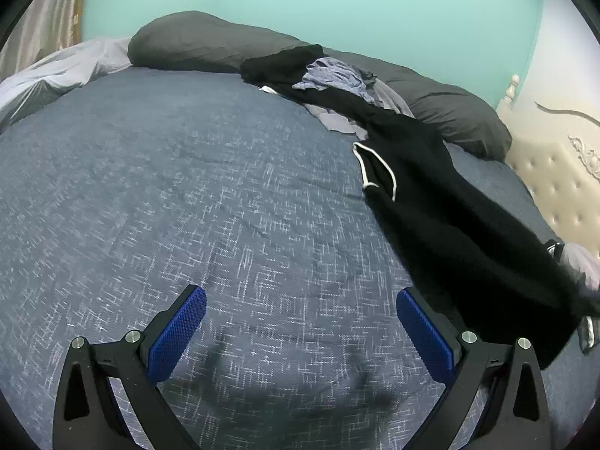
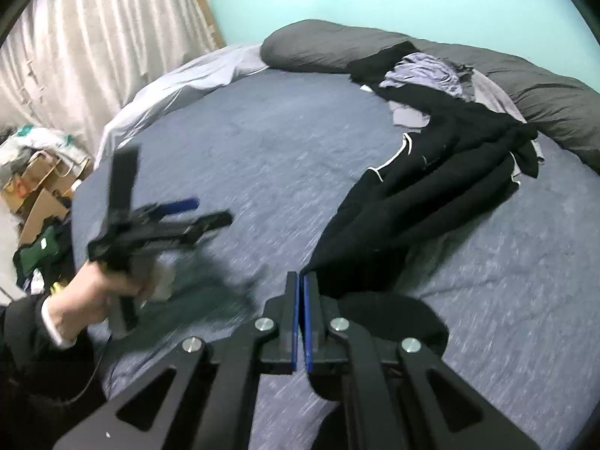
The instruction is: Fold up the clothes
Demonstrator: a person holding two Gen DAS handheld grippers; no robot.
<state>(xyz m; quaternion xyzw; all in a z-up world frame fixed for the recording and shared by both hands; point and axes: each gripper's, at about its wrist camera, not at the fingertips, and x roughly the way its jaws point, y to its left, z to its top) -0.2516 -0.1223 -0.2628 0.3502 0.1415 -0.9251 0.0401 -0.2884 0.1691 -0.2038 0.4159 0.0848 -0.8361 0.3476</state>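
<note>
1. Bed (image 1: 157, 172), blue woven cover: wide bare area on its left and centre, room to lay a garment flat.
2. Grey pillows (image 1: 210, 43) along the far edge; unfolded clothes heap (image 2: 431, 71) against them.
3. Black garment with white piping (image 2: 431, 187): long axis runs from that heap diagonally down to the right gripper (image 2: 300, 318), stretched and bunched, not flat.
4. Right gripper: clenched on the garment's near end.
5. Left gripper (image 1: 300, 333): released, jaws wide over bare cover; the garment lies to its right. Right is nearer; left has clear approach to the piped edge.
</note>
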